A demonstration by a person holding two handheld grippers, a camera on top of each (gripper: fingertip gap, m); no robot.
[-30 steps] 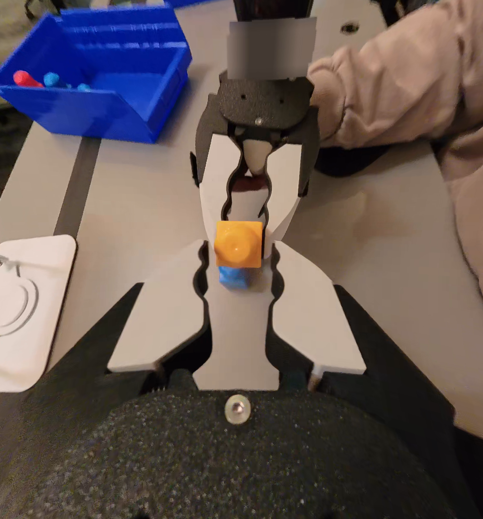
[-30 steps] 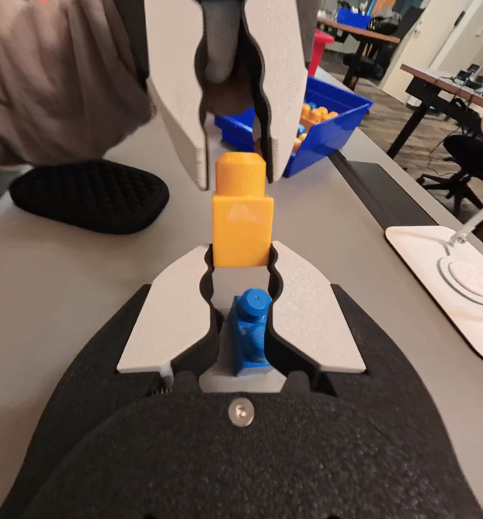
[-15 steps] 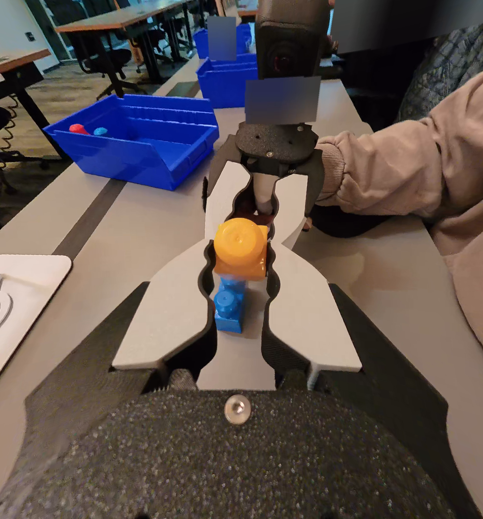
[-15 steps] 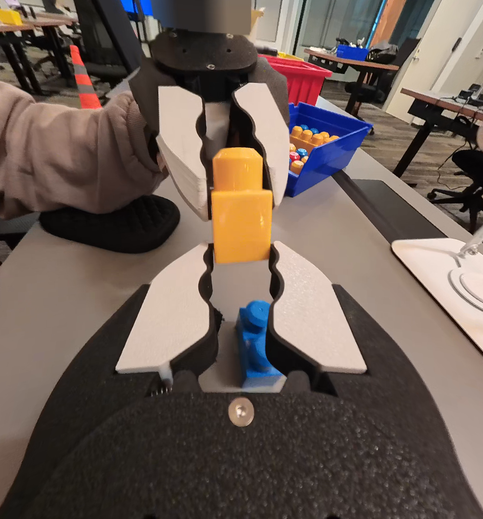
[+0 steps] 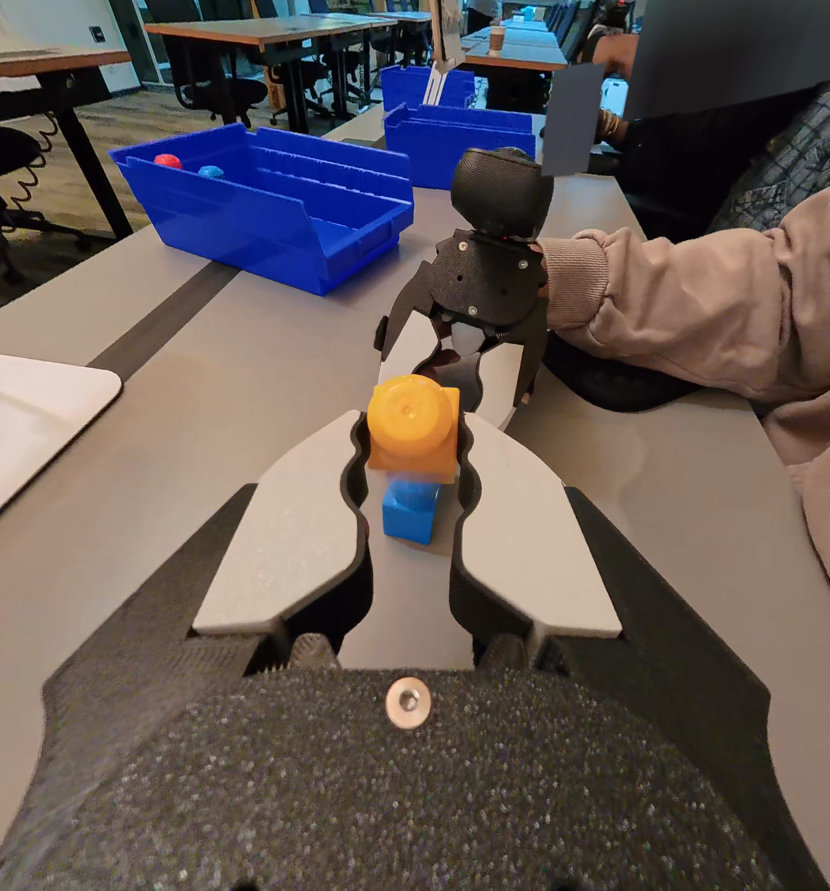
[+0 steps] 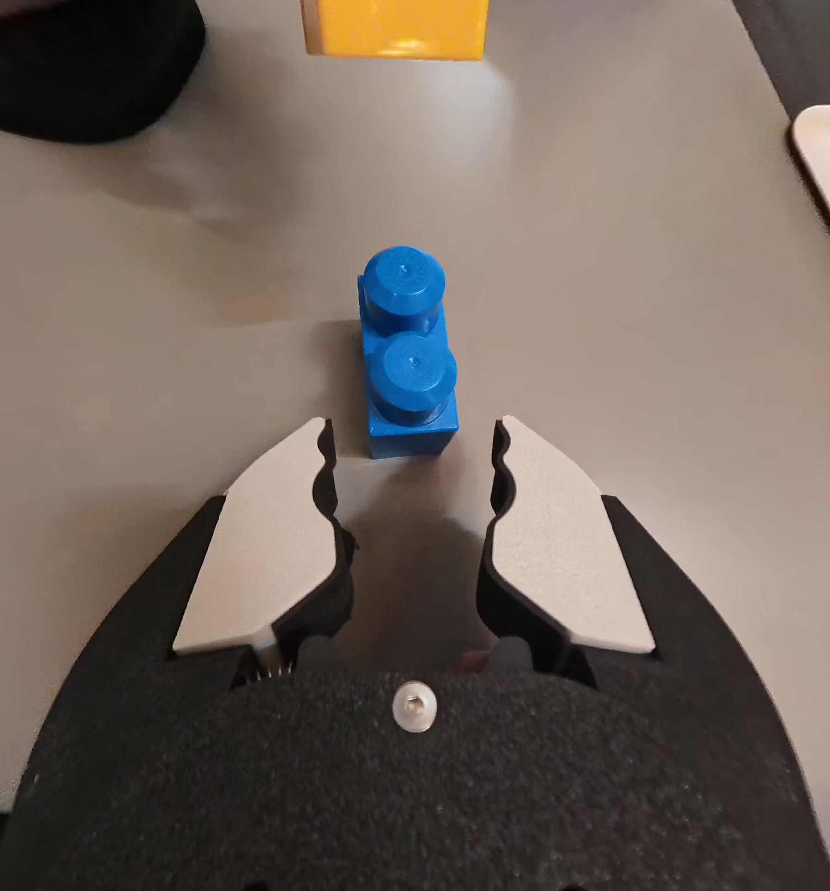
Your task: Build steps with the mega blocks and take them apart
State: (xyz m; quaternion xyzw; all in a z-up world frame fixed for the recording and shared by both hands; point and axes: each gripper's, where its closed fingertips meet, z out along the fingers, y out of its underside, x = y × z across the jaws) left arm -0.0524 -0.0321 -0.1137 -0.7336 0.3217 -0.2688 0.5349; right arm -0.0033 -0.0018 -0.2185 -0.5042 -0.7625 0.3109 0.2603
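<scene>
My left gripper [image 5: 410, 424] is shut on an orange one-stud block [image 5: 410, 434] and holds it above the grey table. A blue two-stud block [image 5: 409, 513] stands on the table just below it. In the right wrist view the blue block [image 6: 406, 357] lies just ahead of my right gripper [image 6: 413, 426], which is open and empty, its tips level with the block's near end. The orange block's lower part [image 6: 394, 29] shows at the top edge. The right gripper [image 5: 471, 390] also shows behind the orange block in the left wrist view, tilted down.
A blue bin [image 5: 268, 207] with a red and a blue block stands at the back left, with more blue bins behind it. A white pad [image 5: 27, 410] lies on the left. A black wrist pad [image 5: 620, 385] lies under a person's sleeve [image 5: 668, 308]. The tips of one gripper are about 12 centimeters away from the tips of the other.
My right gripper let go of the orange block, opened, drew back and tipped down over the blue block. My left gripper now holds the orange block alone.
</scene>
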